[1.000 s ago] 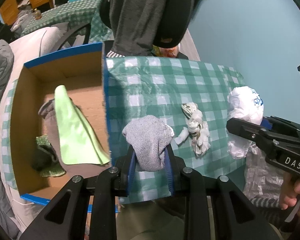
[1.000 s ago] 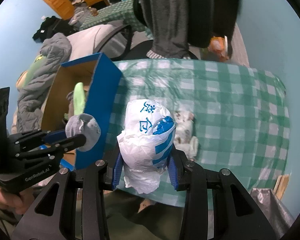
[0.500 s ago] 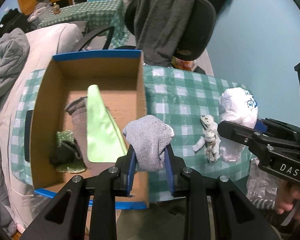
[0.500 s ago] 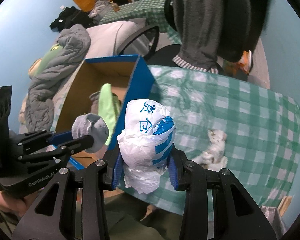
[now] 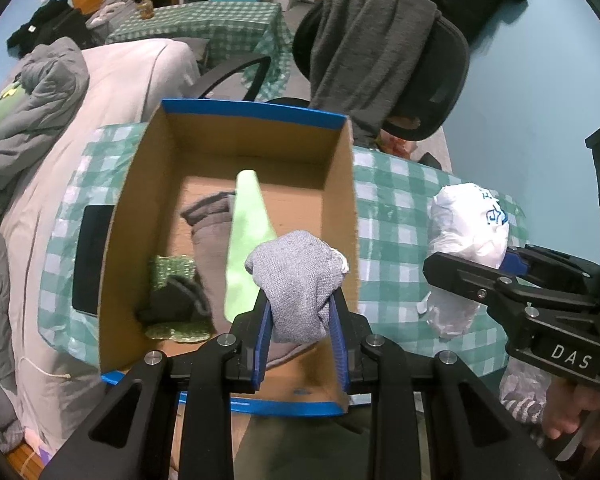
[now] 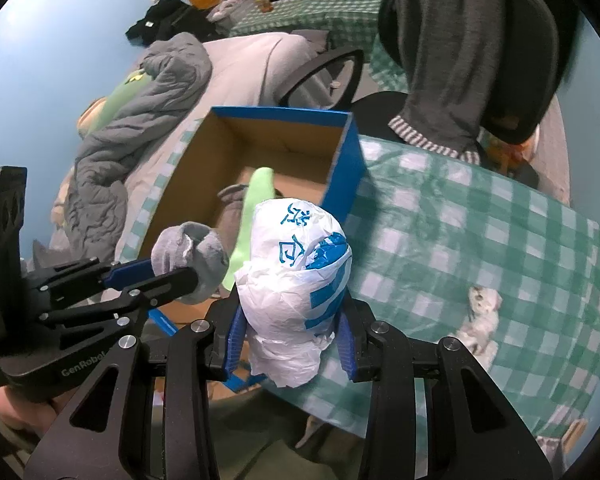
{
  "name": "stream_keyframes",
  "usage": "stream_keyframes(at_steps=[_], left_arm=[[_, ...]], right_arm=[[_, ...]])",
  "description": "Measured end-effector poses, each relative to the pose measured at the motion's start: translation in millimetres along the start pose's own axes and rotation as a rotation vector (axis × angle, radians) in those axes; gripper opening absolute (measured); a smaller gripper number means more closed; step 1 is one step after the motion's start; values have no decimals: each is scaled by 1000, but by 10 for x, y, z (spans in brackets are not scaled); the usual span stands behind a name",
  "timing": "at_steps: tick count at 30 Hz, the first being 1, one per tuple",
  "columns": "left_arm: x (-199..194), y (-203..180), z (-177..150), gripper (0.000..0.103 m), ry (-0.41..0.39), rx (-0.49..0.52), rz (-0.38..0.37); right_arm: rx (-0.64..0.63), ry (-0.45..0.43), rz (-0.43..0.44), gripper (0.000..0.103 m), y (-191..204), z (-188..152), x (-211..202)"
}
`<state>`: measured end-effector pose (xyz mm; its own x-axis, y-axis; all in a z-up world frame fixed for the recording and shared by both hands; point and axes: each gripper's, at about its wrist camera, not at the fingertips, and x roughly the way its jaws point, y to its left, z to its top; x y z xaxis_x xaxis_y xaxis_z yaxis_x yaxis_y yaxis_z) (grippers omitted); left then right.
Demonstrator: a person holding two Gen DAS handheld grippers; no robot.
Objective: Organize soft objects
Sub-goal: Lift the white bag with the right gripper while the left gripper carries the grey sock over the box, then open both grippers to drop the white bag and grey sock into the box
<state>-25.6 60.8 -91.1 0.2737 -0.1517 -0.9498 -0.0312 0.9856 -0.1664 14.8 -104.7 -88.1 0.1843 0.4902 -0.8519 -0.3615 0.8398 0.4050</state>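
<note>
Both tools loaded by the open box

Our left tool (image 5: pixel 300 332) clamps a grey sock (image 5: pixel 298 280) above the cardboard box (image 5: pixel 140 208); our right tool (image 6: pixel 290 336) grips a white plastic bag (image 6: pixel 296 288) over the box's near right corner, a patterned sock (image 6: pixel 480 320) lying on the checked worktop (image 6: pixel 480 232).

White letters "DAS" are read on the black body of the right gripper (image 5: pixel 512 264), "GenRobot" is printed in pale letters on the black body of the left gripper (image 6: pixel 168 276), and blue characters, not legible, are borne by the crumpled white plastic bag (image 6: pixel 296 280).
</note>
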Motion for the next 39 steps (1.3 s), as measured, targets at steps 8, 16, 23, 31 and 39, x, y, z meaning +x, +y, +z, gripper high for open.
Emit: stream_keyframes(at_steps=[8,16,23,31,39], left_arm=[[-10,268,13,27,-4,-42,28],[77,502,55,27,4,-66,57],[225,648,95,27,36,-75,63],[312,712,134,32,58,-80,66],[322,753,161,48,61,-91,67]], right_arm=[[-22,26,21,37,209,89,196],[-40,50,27,37,378,194,402],[-31,65,15,38,443,264,563],[-17,72,4,43,471,319,640],[-17,73,-3,57,485,361,656]])
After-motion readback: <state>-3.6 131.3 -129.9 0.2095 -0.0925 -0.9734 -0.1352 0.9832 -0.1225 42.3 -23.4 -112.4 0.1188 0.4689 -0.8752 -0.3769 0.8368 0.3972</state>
